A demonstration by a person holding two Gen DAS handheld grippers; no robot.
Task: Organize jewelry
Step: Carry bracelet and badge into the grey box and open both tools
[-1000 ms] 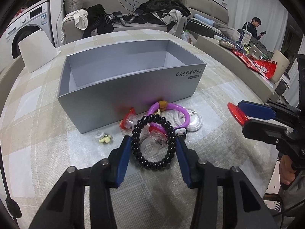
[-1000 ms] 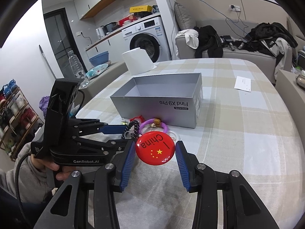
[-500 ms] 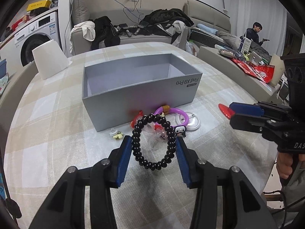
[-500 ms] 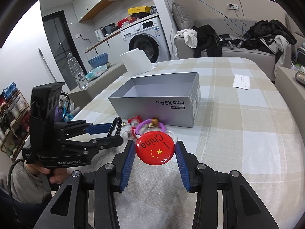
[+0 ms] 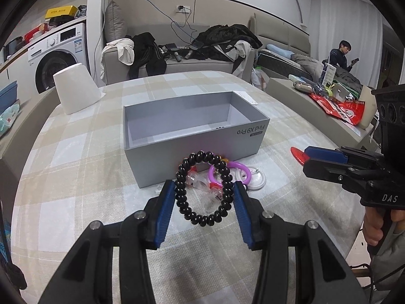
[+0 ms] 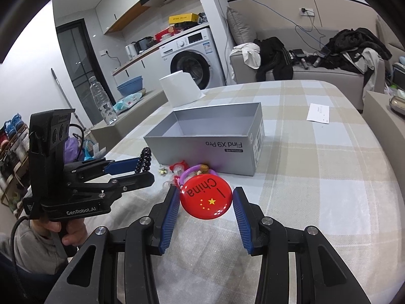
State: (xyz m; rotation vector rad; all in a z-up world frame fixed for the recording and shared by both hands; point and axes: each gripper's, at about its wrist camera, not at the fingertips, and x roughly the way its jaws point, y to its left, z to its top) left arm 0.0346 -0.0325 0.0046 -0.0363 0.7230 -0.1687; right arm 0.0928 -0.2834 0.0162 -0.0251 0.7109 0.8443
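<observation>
hidden: clear rings (image 5: 202, 187) partly behind black bead bracelet (image 5: 202, 190) | small print on grey box (image 6: 234, 150) unreadable

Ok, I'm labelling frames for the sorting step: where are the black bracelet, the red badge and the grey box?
bracelet (image 5: 204, 220): left wrist view, bottom beads of the loop.
badge (image 6: 206, 195): right wrist view, middle of its red face.
box (image 5: 192, 154): left wrist view, near outer wall.

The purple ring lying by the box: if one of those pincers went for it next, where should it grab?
Probably the purple ring is best pinched from above across its bare right-hand arc, the side toward the white disc. It lies flat on the table, its left side is crowded by clear red-tipped pieces, and the grey box stands close behind it.
</observation>
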